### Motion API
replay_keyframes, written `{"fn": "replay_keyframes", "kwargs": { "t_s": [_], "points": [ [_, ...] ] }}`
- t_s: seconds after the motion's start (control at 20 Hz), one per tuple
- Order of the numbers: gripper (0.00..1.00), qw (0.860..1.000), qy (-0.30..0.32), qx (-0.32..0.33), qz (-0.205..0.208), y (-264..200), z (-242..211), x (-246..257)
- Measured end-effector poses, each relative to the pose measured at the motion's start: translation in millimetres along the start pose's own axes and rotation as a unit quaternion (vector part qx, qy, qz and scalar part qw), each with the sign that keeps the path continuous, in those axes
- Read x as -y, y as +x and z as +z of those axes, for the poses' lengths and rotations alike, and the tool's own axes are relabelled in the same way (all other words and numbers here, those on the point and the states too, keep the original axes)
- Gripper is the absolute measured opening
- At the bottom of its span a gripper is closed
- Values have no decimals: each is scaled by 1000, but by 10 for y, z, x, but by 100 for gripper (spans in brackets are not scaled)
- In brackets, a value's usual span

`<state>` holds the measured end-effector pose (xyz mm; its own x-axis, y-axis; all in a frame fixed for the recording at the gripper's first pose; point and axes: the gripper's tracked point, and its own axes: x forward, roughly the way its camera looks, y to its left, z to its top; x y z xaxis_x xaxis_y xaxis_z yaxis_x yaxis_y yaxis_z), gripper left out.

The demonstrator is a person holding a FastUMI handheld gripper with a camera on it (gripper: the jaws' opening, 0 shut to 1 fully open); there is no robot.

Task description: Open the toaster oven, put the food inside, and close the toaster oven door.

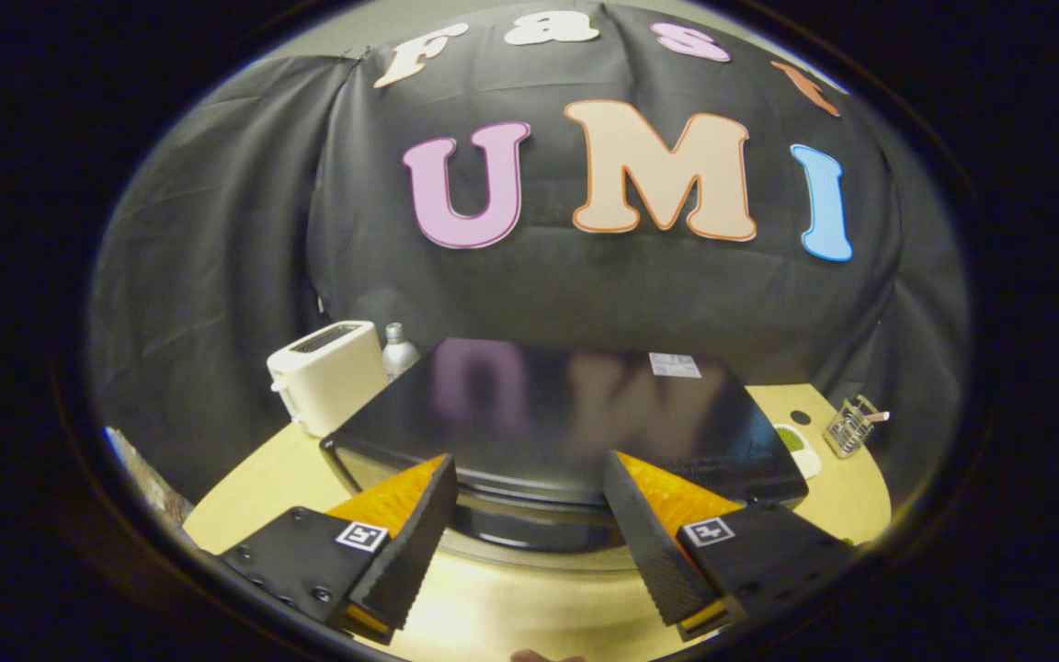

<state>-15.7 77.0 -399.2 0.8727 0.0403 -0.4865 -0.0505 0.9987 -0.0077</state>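
Tongs point(529, 515) gape wide, empty, just above the toaster oven point(548, 414), likely lined up for its door handle.

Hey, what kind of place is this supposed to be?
Probably a mock kitchen counter in a booth: a black toaster oven ahead of the open hand-held gripper, a white toaster beside it, on a wooden table.

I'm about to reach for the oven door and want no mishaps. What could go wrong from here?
1. The open gripper sits high over the oven top; its fingers may scrape the glossy top instead of finding the handle.
2. The toaster and bottle stand close beside the oven; a sideways swing could knock them.
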Motion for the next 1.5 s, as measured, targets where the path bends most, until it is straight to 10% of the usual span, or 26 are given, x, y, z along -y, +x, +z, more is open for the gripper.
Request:
{"fn": "replay_keyframes", "kwargs": {
  "t_s": [1.5],
  "points": [
    [100, 974, -31, -213, 65, -902, -1955, -398]
  ]
}}
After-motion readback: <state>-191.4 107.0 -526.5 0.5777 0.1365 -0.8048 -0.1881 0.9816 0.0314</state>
